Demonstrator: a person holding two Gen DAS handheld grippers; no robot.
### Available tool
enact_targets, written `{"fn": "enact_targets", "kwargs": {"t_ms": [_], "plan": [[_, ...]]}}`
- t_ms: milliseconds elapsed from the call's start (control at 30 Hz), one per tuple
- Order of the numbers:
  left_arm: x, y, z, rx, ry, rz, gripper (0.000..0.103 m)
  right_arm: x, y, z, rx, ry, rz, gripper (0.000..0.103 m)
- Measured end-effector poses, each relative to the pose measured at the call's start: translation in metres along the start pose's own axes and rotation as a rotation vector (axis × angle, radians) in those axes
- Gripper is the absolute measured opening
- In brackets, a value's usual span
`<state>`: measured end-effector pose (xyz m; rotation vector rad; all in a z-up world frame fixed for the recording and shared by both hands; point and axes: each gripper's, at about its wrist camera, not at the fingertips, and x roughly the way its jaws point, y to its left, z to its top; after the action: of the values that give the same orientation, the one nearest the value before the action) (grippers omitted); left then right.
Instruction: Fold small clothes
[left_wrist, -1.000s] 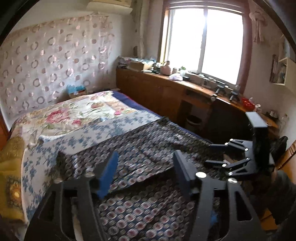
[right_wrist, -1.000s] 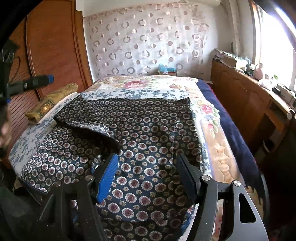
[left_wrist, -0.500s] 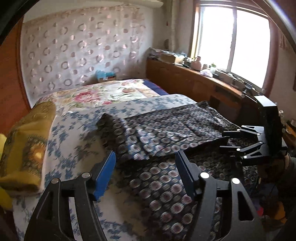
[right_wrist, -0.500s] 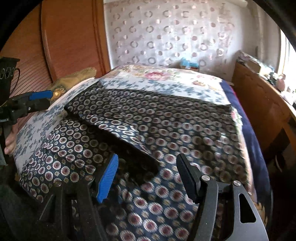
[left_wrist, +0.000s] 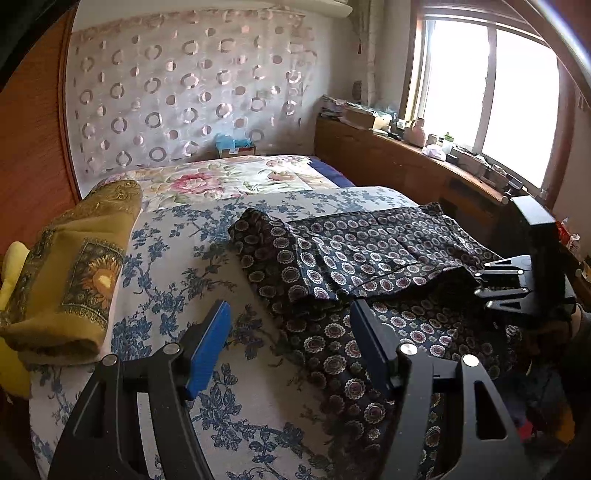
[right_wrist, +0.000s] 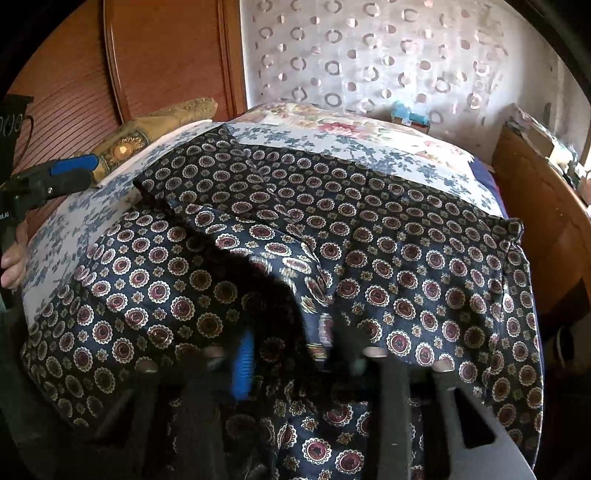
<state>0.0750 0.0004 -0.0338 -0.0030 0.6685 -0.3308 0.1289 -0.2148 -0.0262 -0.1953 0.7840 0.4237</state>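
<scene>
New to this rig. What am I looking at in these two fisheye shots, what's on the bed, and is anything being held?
There is no robot: a person carries a handheld two-finger gripper in each hand, and each gripper has a fisheye camera looking forward along its fingers.

The left wrist view shows the left gripper open and empty above a blue floral bedsheet. The right gripper's body sits at the right edge of that view.

The right wrist view shows the right gripper, blurred, low against a dark patterned garment. Cloth lies between its fingers, but the blur hides whether it is clamped.

The garment is spread on the bed, its far part folded over. A folded yellow-brown cloth lies at the bed's left side.
</scene>
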Motion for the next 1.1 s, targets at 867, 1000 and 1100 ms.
{"fn": "enact_targets", "kwargs": {"t_ms": [867, 1000, 1100], "plan": [[-0.009, -0.034, 0.002, 0.042, -0.035, -0.081, 0.068, -0.117, -0.062, -0.07, 0.197, -0.183, -0.24, 0.002], [-0.006, -0.041, 0.001, 0.046, -0.03, -0.088, 0.068, -0.115, -0.067, -0.083, 0.206, -0.127, -0.279, 0.002], [-0.004, -0.044, 0.0, 0.05, -0.023, -0.087, 0.068, -0.116, -0.064, -0.085, 0.197, -0.107, -0.278, 0.009]]}}
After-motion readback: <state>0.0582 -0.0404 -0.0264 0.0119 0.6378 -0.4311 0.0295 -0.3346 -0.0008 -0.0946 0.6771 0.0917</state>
